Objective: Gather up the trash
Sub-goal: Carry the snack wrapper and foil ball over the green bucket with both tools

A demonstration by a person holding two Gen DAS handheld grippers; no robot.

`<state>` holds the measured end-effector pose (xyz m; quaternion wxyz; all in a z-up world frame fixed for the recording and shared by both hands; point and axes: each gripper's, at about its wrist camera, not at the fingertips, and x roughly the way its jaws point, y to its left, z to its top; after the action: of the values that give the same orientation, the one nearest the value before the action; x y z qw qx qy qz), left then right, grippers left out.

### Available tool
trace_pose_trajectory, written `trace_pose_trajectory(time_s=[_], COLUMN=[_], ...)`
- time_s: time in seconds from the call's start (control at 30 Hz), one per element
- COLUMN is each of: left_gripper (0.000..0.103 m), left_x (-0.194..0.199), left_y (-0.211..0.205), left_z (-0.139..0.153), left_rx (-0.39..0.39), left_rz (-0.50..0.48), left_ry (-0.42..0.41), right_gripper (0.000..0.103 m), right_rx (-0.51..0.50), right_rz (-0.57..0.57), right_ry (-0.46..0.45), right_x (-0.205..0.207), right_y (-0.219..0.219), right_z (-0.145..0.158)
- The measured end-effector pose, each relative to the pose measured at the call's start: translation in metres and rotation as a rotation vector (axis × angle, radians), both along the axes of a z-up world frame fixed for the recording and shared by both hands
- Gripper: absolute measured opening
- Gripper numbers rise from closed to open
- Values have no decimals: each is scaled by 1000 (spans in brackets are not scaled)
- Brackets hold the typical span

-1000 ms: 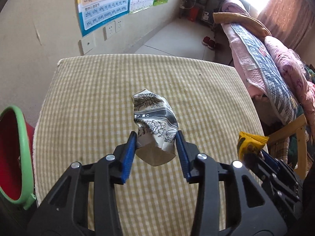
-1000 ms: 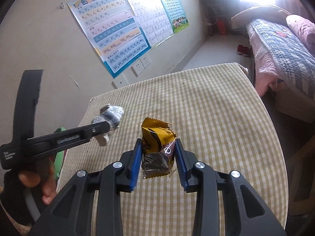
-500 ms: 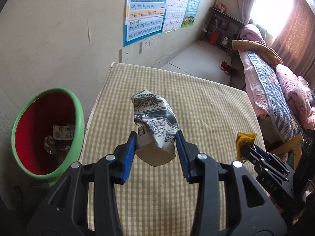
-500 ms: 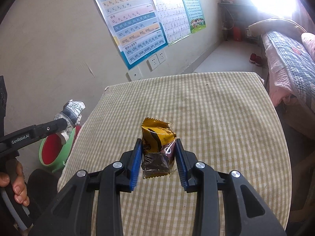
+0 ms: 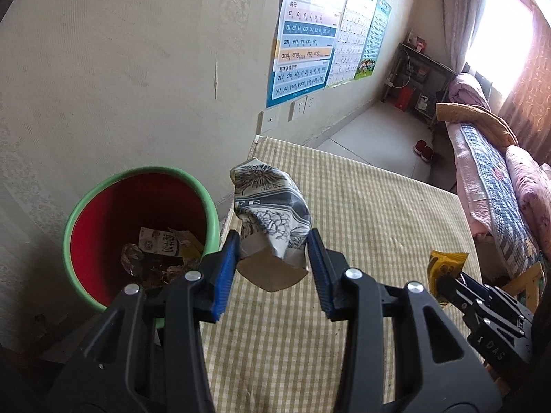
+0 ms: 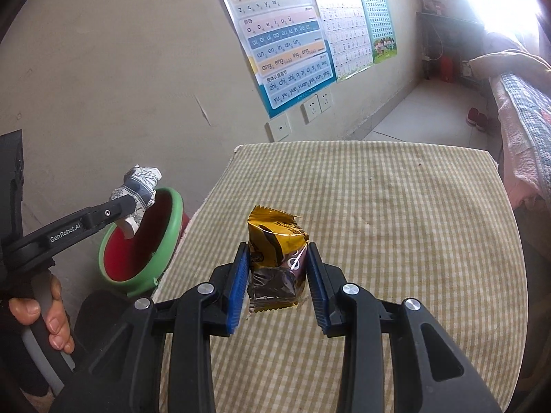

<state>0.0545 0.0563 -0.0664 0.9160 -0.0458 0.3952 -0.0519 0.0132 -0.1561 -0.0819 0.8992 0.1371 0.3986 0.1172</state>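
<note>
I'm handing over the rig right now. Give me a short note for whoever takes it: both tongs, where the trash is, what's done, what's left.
Left tongs: shut on the crumpled patterned paper, held near the rim of the green bin, beside the table.
Right tongs: shut on the yellow snack wrapper, above the checked tablecloth.
Done: both pieces picked up; the bin already holds other trash.
Left: bring the paper over the bin and release it, then do the same with the wrapper.
</note>
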Motion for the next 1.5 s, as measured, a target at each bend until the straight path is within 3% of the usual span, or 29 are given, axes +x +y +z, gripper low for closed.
trace_pose_trajectory(time_s=[0.93,1.5], left_gripper=[39,39], left_x=[6,10], left_y=[87,112], left_z=[-3,-10], left_rx=[-3,-1], left_rz=[183,232], left_ry=[-26,-12], right_gripper=[34,34], right_rx=[-32,-51], right_rz=[187,259], right_ry=[-16,-9], right_x=[44,50], right_y=[96,131], right_z=[26,27])
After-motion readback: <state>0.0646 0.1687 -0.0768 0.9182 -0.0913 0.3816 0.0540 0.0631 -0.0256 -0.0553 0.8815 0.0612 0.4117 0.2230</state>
